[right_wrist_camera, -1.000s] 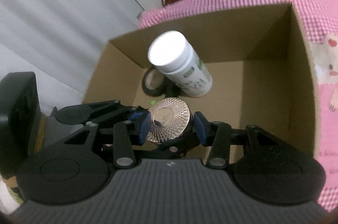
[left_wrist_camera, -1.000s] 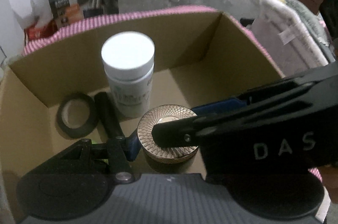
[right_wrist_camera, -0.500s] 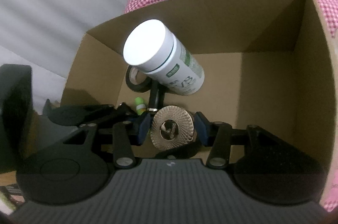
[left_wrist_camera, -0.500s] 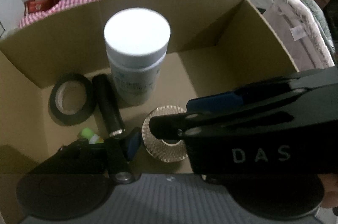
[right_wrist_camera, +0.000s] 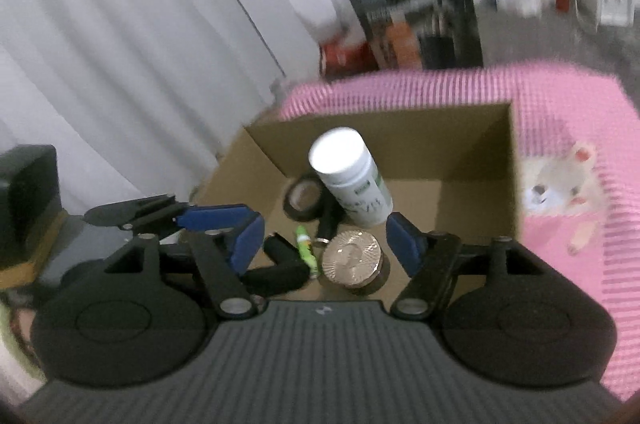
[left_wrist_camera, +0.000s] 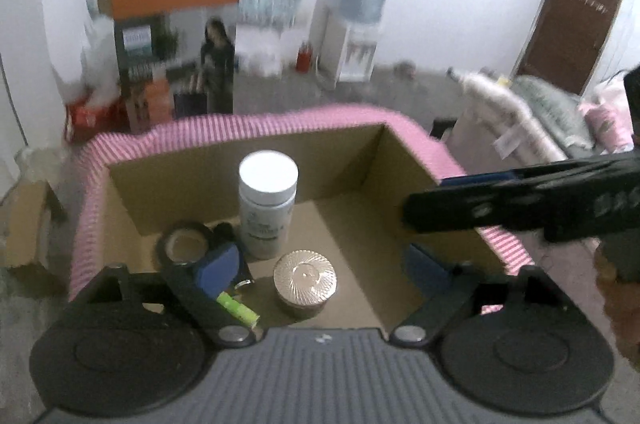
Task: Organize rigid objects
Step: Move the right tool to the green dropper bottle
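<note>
Dim, flat indoor light is falling from above onto the cardboard box [left_wrist_camera: 372, 159], leaving soft shadows inside its walls. Motion blur is smearing everything beyond the box (posters, floor, cloth pattern). Fisheye distortion is bending both views' edges. The white bottle cap [right_wrist_camera: 338, 156] is glaring slightly.

White walls; grey floor; brown door [left_wrist_camera: 568, 19] upper right; water dispenser [left_wrist_camera: 352, 35] upper centre; white curtain [right_wrist_camera: 132, 35] upper left.

I've let go of tin [right_wrist_camera: 351, 256], now resting on box [right_wrist_camera: 472, 159] floor | right tool [right_wrist_camera: 326, 238] spread wide | both tools pulled back above box
</note>
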